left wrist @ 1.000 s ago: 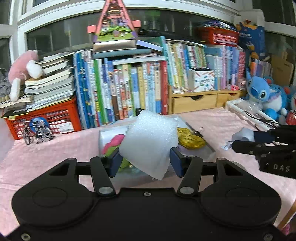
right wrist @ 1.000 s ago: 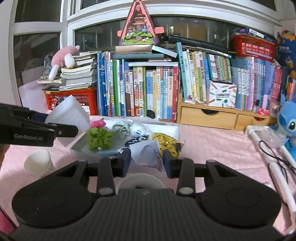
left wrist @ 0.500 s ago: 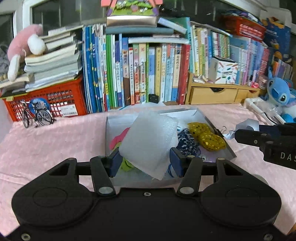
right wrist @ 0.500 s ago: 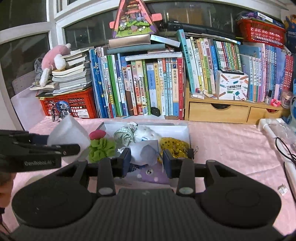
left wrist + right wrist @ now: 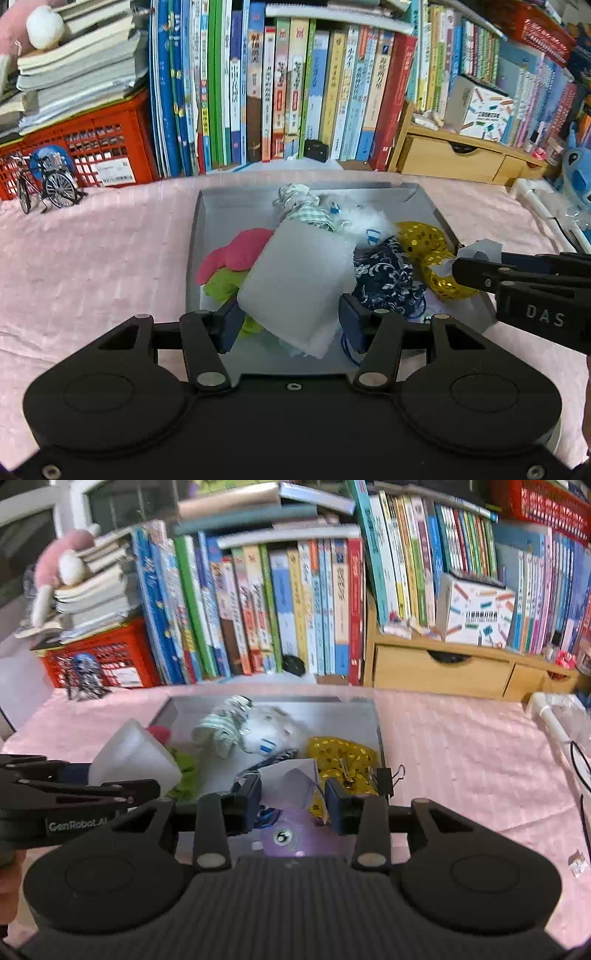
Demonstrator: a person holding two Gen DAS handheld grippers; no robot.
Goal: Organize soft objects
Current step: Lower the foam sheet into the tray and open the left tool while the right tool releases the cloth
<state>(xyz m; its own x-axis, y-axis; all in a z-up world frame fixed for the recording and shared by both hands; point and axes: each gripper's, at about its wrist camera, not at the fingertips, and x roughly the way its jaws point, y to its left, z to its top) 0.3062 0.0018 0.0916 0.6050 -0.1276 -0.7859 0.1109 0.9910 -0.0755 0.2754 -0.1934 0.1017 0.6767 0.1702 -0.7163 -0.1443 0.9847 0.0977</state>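
A grey tray (image 5: 195, 236) on the pink cloth (image 5: 92, 251) already holds soft things. The left gripper (image 5: 290, 321) pinches a white foam pad (image 5: 299, 280) above it; the right gripper (image 5: 291, 797) pinches a pale folded piece (image 5: 288, 781). Both look ready for placing: lower, then release. Readable markings: "DAS", "GenRobot.AI".

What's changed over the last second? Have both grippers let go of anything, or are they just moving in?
Nothing was let go. Both grippers came in over the grey tray, which now sits closer and lower in both views. The left gripper still clamps the white foam piece; the right gripper still clamps the pale lilac soft item. The items in the tray have not shifted.
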